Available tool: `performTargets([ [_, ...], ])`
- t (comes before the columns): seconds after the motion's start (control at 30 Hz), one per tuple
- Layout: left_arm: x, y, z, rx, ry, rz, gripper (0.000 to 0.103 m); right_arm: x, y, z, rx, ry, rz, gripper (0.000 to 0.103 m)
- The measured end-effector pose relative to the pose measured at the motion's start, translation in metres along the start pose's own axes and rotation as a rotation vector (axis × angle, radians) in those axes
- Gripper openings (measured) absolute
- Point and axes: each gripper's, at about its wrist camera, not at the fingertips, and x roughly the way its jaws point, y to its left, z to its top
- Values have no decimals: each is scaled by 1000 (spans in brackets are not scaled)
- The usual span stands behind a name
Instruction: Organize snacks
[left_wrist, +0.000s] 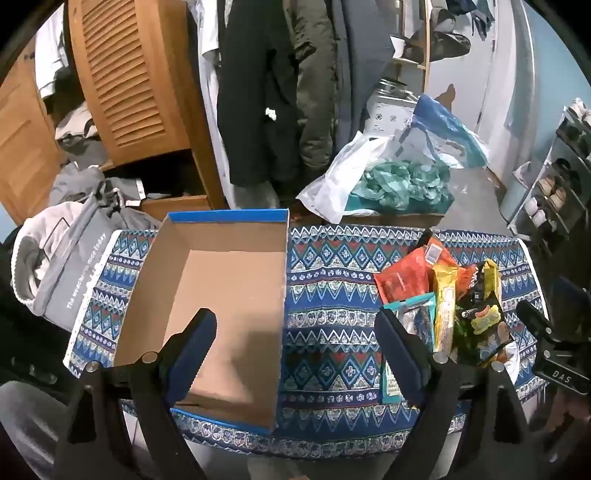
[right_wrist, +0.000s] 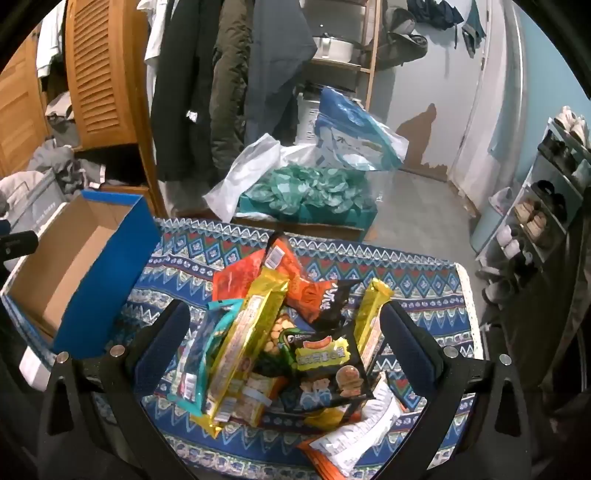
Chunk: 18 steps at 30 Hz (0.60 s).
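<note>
Left gripper (left_wrist: 295, 354) is hanging wide open, empty, with the cardboard box (left_wrist: 221, 295) at its 10 o'clock. Right gripper (right_wrist: 284, 343) is gaping too, hovering straight over the snack pile (right_wrist: 280, 343) on the patterned tablecloth (right_wrist: 424, 295).

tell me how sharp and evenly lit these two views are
Left wrist view: fisheye bends the room and blacks the corners; the box is sharp, with a soft shadow on its floor. Right wrist view: same distortion, snacks crisp with slight wrapper glare.
</note>
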Motion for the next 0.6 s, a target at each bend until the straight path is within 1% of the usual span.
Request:
performTargets([
  [0.23, -2, 3, 1, 8, 10, -20, 89, 0, 1, 1, -1, 3, -1, 101],
  [0.27, 3, -3, -1, -1, 2, 14, 89, 0, 1, 1, 0, 2, 0, 101],
  [0.4, -1, -4, -3, 7, -23, 21, 89, -1, 2, -1, -8, -1, -10, 101],
  [0.6, -2, -1, -3, -4, -27, 12, 89, 0, 0, 0, -8, 9, -19, 101],
])
